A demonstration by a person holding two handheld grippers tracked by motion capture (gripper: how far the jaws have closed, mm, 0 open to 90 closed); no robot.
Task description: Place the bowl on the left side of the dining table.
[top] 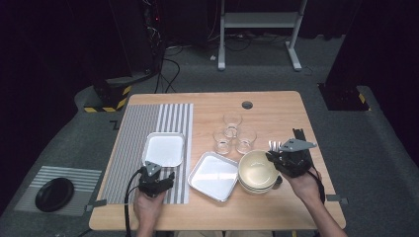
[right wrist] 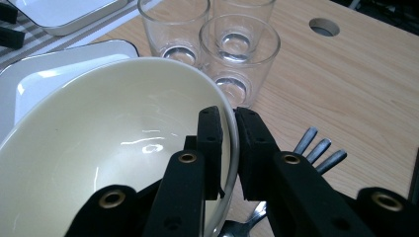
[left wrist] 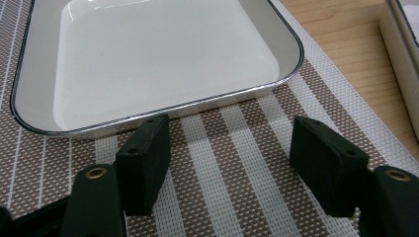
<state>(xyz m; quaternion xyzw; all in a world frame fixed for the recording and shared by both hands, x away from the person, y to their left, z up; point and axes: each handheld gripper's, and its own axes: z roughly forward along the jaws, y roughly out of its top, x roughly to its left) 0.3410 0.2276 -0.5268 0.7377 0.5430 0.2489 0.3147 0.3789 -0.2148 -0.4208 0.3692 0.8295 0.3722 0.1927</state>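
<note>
My right gripper point(right wrist: 227, 153) sits on the rim of the top cream bowl point(right wrist: 99, 148), one jaw inside, one outside, w/ the rim between them. The gap looks a touch wider than the rim, so I can't tell if the pads press on it or just straddle it. That bowl tops a stack of bowls point(top: 257, 172) at the near right of the table point(top: 276, 106), approx. centre-right in the high view.

Just behind the bowl, further off, stand three clear glasses point(right wrist: 239, 54) in a tight cluster. Forks point(right wrist: 316, 148) lie on the wood right of the bowl, beside my right gripper.

My left gripper point(left wrist: 230, 158) is wide open, nothing between the jaws, hovering over the striped placemat point(left wrist: 232, 192) just near of the white square tray point(left wrist: 158, 54). A second white tray point(top: 213, 176) lies tilted betw. the mat and the bowls, its edge close against the stack.
</note>
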